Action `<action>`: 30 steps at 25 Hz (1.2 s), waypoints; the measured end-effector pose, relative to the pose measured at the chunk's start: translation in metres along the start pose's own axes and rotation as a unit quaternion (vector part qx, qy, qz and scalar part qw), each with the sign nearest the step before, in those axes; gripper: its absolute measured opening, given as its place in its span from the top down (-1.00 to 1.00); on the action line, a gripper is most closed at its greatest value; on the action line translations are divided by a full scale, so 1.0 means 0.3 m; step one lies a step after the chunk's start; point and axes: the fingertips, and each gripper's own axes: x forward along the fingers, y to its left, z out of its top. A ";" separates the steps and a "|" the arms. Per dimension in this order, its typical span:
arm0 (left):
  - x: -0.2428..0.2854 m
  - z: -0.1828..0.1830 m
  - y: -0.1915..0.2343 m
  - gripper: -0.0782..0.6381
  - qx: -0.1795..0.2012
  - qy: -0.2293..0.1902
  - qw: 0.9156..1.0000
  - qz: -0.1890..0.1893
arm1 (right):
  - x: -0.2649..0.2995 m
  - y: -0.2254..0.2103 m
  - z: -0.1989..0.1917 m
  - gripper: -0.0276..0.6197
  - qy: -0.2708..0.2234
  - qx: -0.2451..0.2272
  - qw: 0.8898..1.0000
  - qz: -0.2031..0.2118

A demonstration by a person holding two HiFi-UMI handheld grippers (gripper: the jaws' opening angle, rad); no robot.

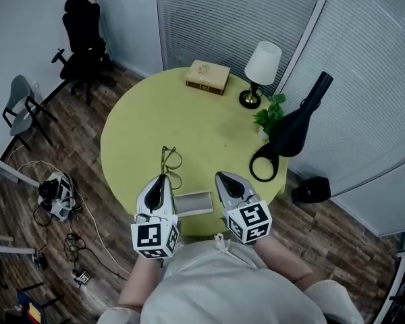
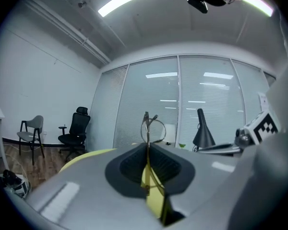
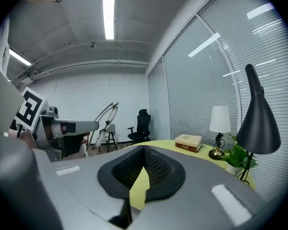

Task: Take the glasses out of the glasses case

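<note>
Thin wire-framed glasses (image 1: 170, 159) hang out over the round yellow-green table (image 1: 189, 120), pinched in my left gripper (image 1: 163, 177). In the left gripper view the frame (image 2: 151, 126) rises from between the shut jaws of that gripper (image 2: 147, 145). The grey glasses case (image 1: 194, 203) lies near the table's front edge, between the two grippers. To the right of the case, my right gripper (image 1: 223, 176) is shut with nothing in it. In the right gripper view, beyond that gripper (image 3: 144, 148), the left gripper (image 3: 62, 126) shows at the left holding the glasses (image 3: 107, 116) up.
A book (image 1: 208, 77), a white table lamp (image 1: 262, 69), a small plant (image 1: 270, 113) and a black curved stand (image 1: 293, 130) sit at the table's far and right side. An office chair (image 1: 84, 42), a grey chair (image 1: 23, 106) and floor cables (image 1: 54, 187) lie left.
</note>
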 end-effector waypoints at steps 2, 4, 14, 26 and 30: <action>0.003 0.000 -0.006 0.74 0.002 0.001 1.000 0.001 | 0.002 0.001 0.002 0.92 0.000 -0.008 1.000 0.001; 0.011 -0.001 -0.003 0.73 0.001 0.002 1.000 0.003 | 0.003 -0.006 0.002 0.92 0.002 -0.011 1.000 0.000; 0.020 -0.027 0.013 0.73 0.000 0.013 1.000 0.013 | -0.009 0.009 0.018 0.92 -0.008 -0.025 1.000 0.011; 0.034 -0.074 -0.025 0.73 0.003 0.039 0.999 -0.005 | -0.008 0.013 0.002 0.92 -0.005 -0.022 1.000 0.010; 0.055 -0.095 -0.034 0.73 0.008 0.044 0.999 -0.005 | 0.003 0.001 -0.013 0.92 -0.001 -0.020 1.000 0.014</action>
